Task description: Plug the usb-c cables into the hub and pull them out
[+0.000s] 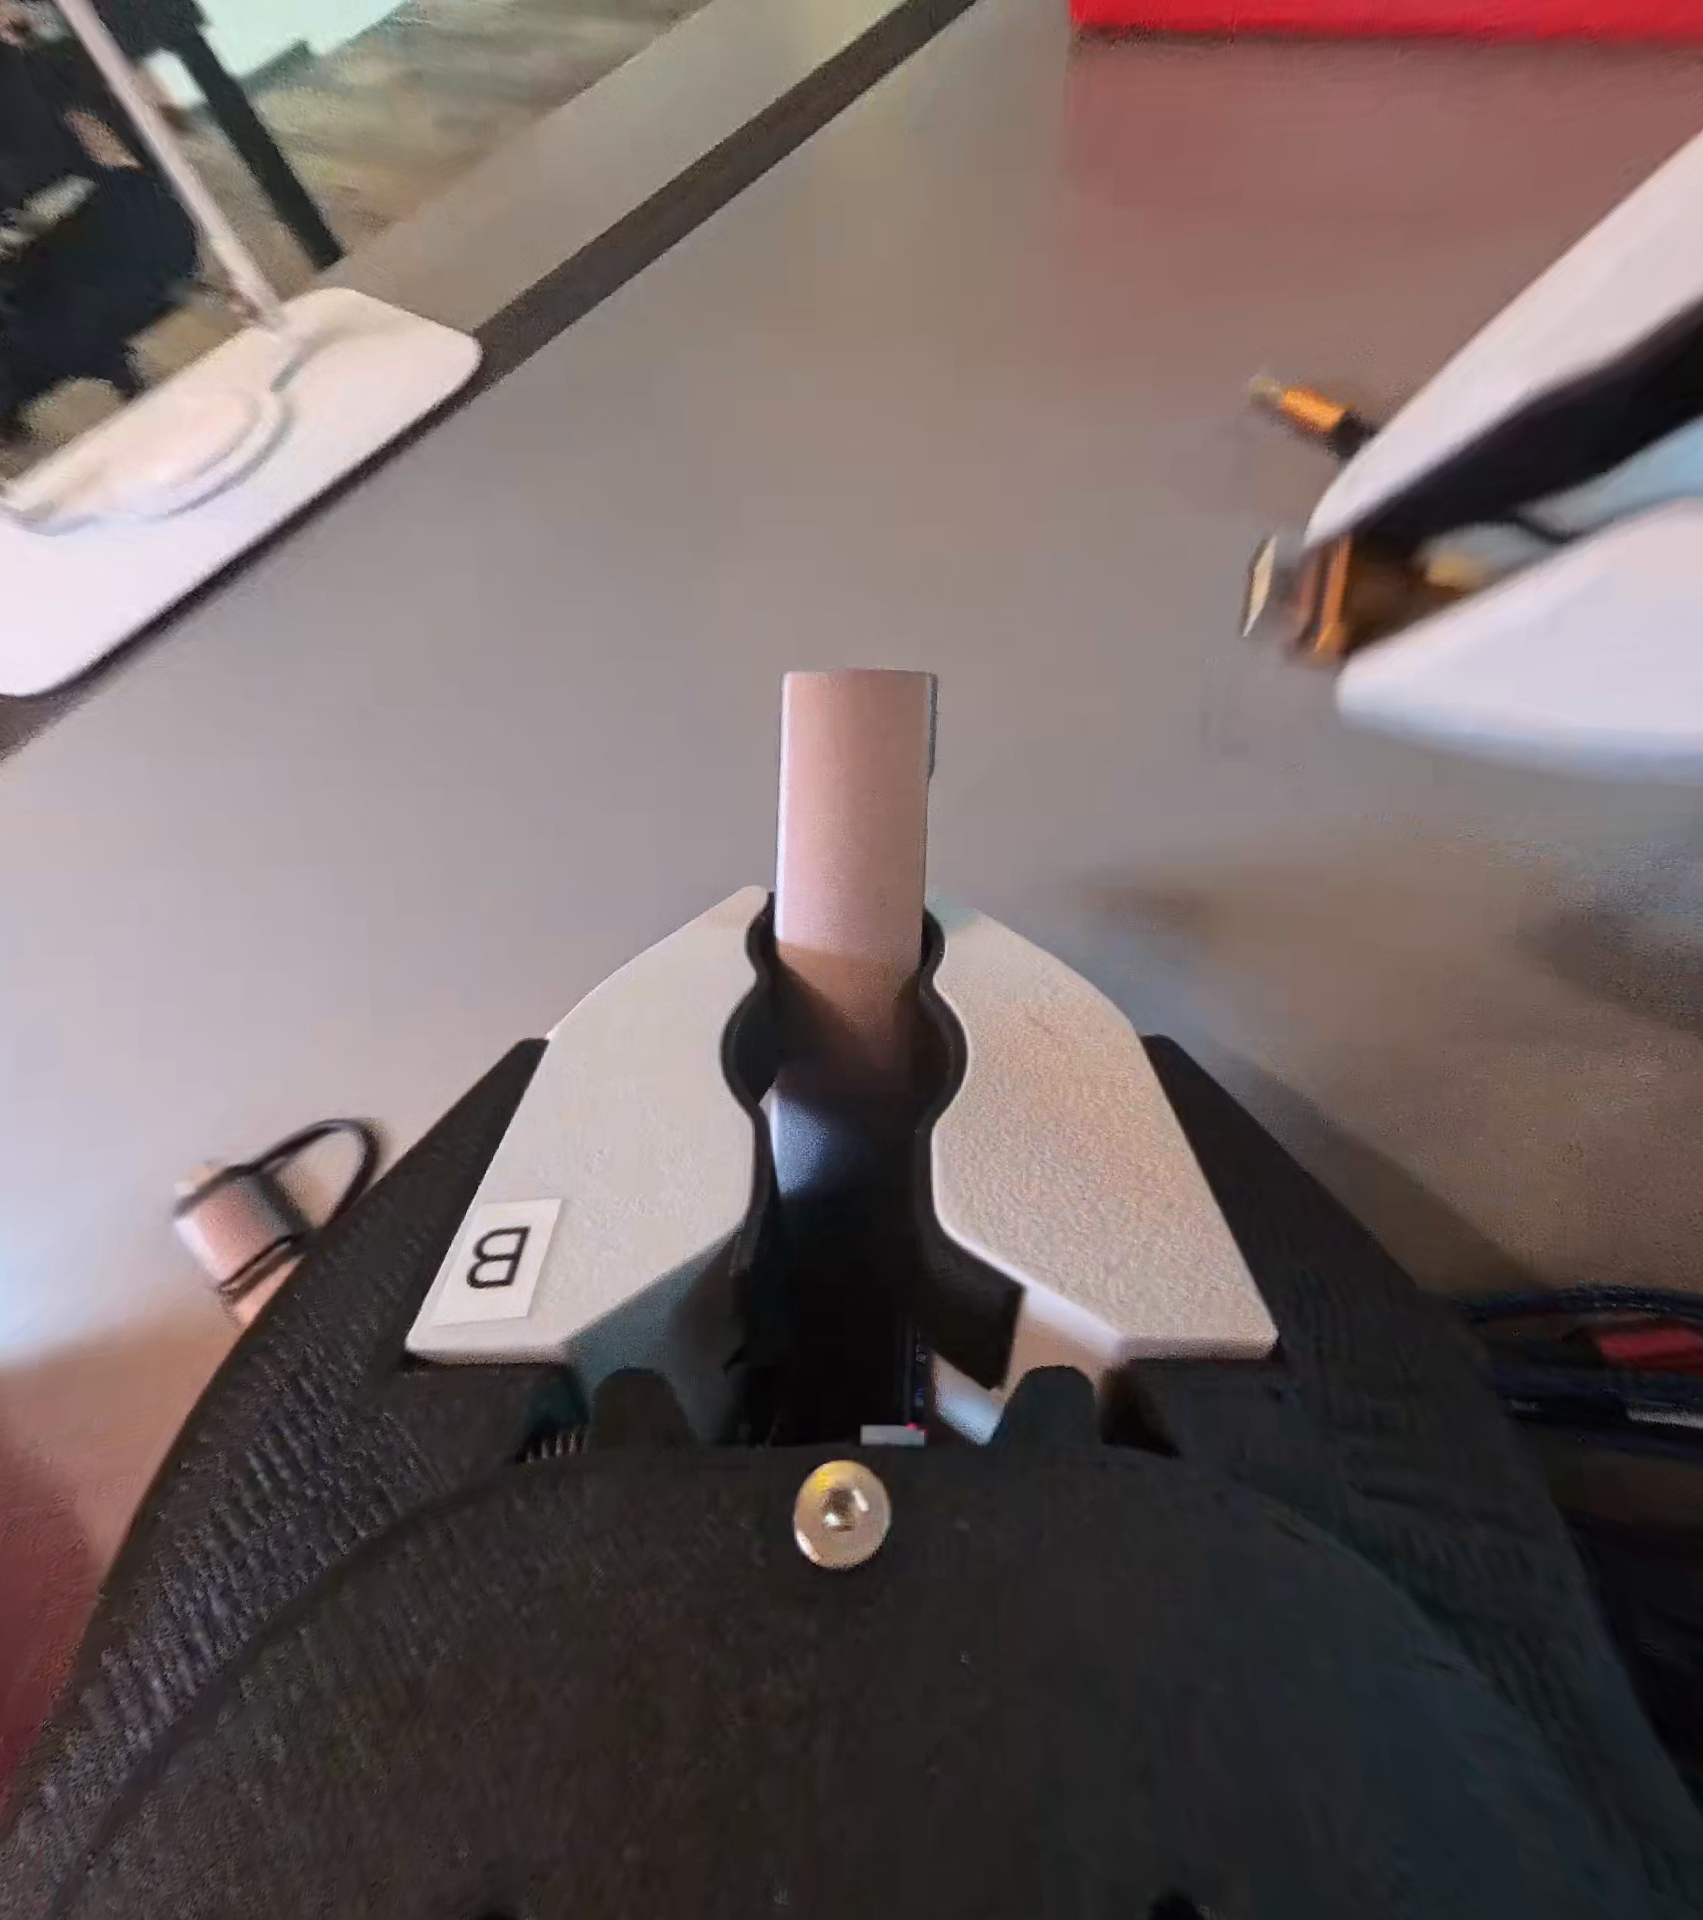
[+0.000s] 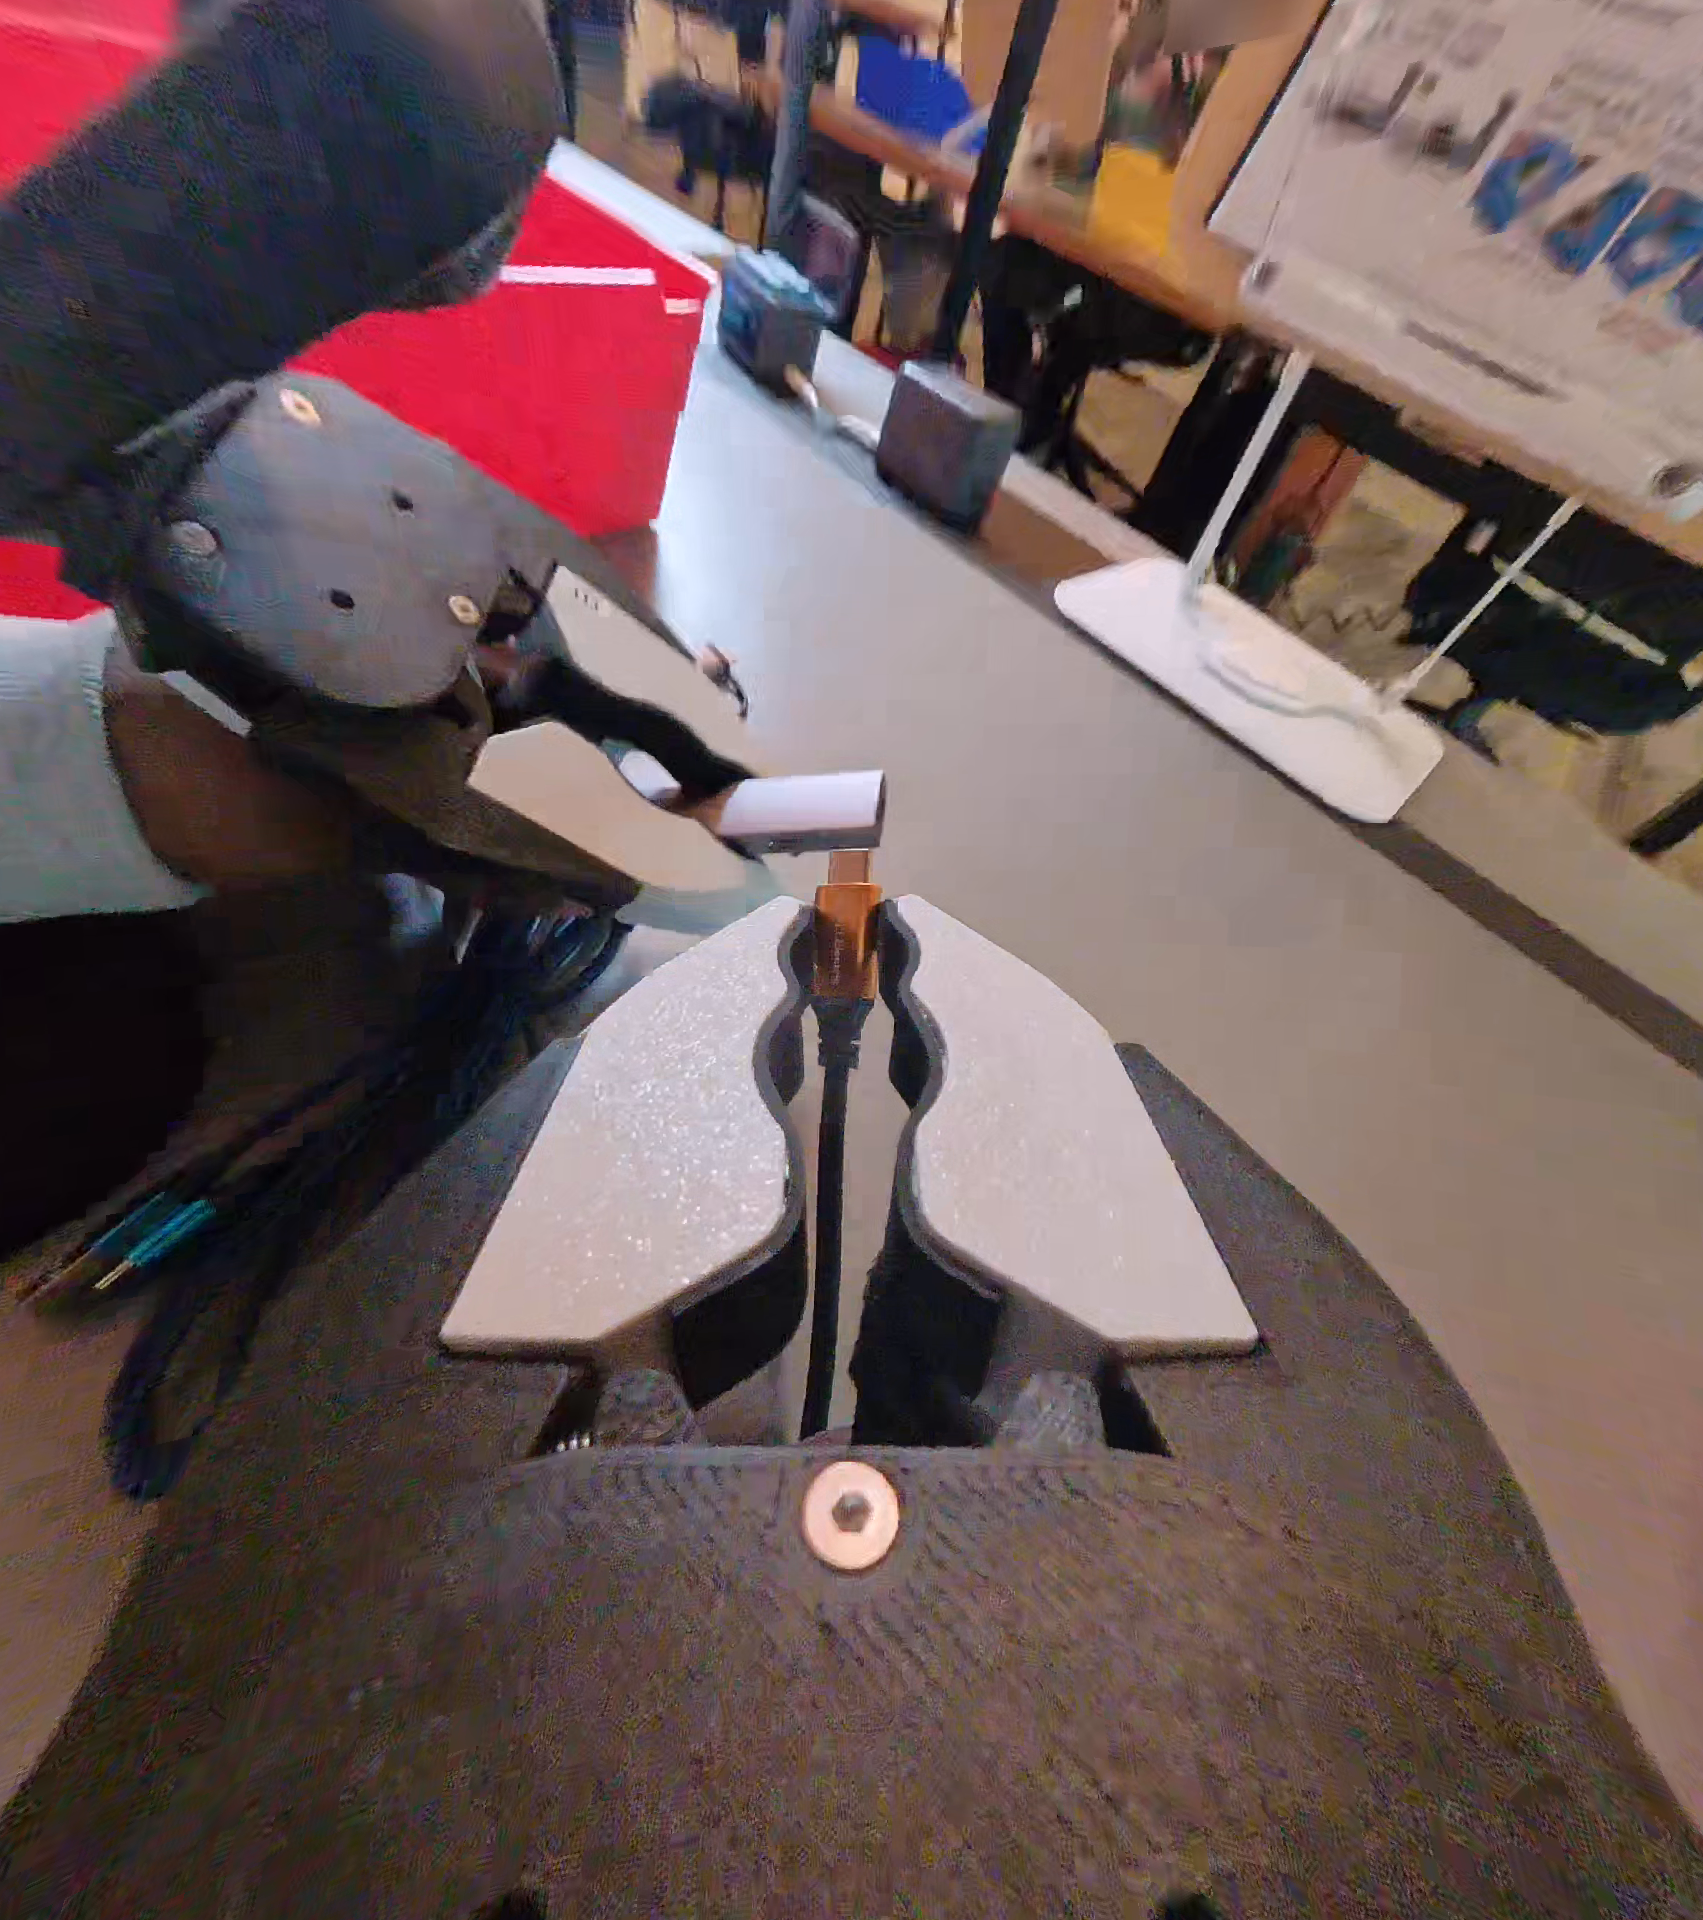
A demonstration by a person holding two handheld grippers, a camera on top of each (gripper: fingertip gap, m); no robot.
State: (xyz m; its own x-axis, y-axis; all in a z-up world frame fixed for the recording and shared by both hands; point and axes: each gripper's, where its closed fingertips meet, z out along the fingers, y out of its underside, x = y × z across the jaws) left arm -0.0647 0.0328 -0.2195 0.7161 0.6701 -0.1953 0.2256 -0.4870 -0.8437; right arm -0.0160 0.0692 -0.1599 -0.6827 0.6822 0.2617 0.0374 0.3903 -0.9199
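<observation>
While left jaws pinch hub (image 1: 855,831), right jaws pinch plug (image 2: 845,940); second plug (image 1: 1309,414), seemingly loose, nearby.

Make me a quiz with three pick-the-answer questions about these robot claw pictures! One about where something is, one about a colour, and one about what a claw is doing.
1. Where does the white stand sit?
A. at the table's far edge
B. on the red box
C. inside a claw

2. What colour is the plug's shell in the right gripper?
A. green
B. copper-orange
C. purple

3. What is the left gripper doing?
A. lying open on the table
B. pinching a cable
C. holding the hub, shut on it

Answers:
1. A, its flat base rests by the dark edge strip of the grey table.
2. B, the metal sleeve behind the silver tip looks copper-orange.
3. C, both white fingers press the pale stick-shaped hub, which pokes out in front.
</observation>
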